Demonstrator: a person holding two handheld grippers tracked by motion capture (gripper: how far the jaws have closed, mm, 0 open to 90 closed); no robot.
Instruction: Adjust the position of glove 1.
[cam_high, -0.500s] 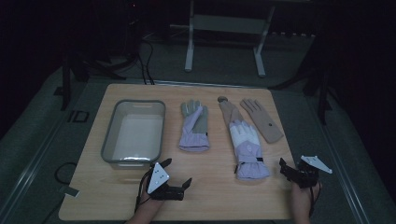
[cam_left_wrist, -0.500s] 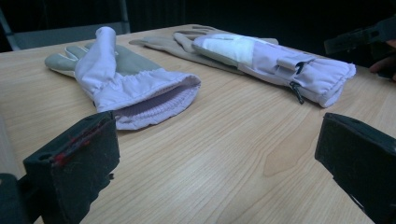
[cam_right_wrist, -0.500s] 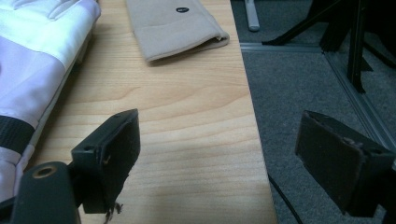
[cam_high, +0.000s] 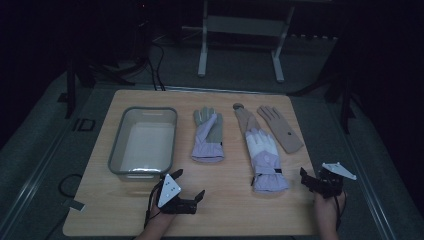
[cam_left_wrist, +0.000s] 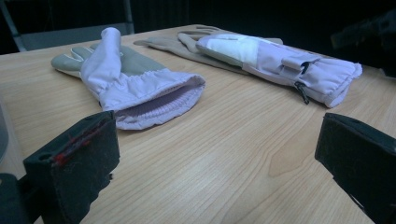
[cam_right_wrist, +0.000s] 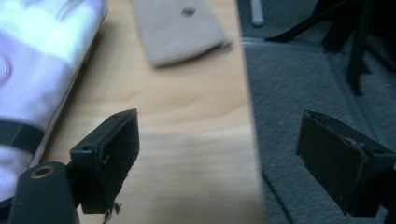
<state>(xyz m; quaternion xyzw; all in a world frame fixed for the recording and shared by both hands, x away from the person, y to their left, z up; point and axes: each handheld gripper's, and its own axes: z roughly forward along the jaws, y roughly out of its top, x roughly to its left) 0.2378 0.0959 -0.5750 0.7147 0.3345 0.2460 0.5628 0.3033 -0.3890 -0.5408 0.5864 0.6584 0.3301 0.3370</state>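
Left gripper (cam_high: 189, 186) sits low at the near edge, lying almost level, jaws spread wide with nothing between them. Right gripper (cam_high: 306, 178) hovers at the near right corner, jaws gaping too, wrist coming up from below.

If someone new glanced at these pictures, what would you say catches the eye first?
Probably the gloves laid out on the wooden table: a lilac glove in the middle, a longer lilac-and-white glove to its right lying partly over a tan glove, and another tan glove beside that. Left of them sits an empty grey tub. Near the front edge, the left gripper and right gripper wait open, holding nothing.
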